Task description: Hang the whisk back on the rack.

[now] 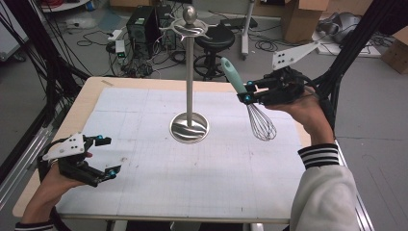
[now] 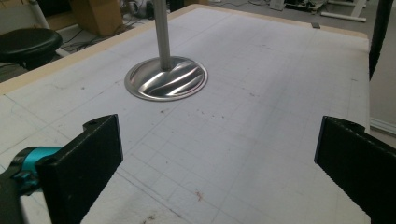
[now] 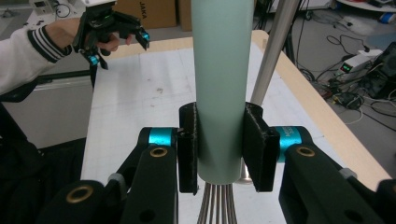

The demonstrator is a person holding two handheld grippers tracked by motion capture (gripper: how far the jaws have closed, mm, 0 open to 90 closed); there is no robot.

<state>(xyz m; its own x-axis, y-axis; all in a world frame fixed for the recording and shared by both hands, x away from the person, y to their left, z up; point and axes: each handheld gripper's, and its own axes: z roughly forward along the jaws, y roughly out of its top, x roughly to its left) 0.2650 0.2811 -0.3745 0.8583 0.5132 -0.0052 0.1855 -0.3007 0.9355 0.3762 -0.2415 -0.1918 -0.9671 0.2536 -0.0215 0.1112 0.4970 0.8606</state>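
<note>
Whisk (image 1: 250, 103) hangs in the air from my right claw (image 1: 247, 91), seen from the high camera: a smooth pale mint handle slants up and away from the jaws, and a cage of thin steel wires balloons beneath them, above the far right part of the white gridded mat (image 1: 144, 159). My right hand (image 1: 308, 113) reaches in from the right side. A polished metal stand (image 1: 189, 86) rises from a round rippled base at the mat's middle, just left of the whisk, apart from it. My left claw (image 1: 107, 156) sits low near the mat's left edge, jaws spread and holding nothing. Through the left claw's camera, two flat black textured jaws stand wide apart over bare, lightly stained grid paper, with the stand's shiny base (image 2: 166, 78) ahead. Through the right claw's camera, both black pads (image 3: 260, 147) press the matte cylindrical handle (image 3: 222, 84) between them near its lower end, wires fanning out beneath.
</note>
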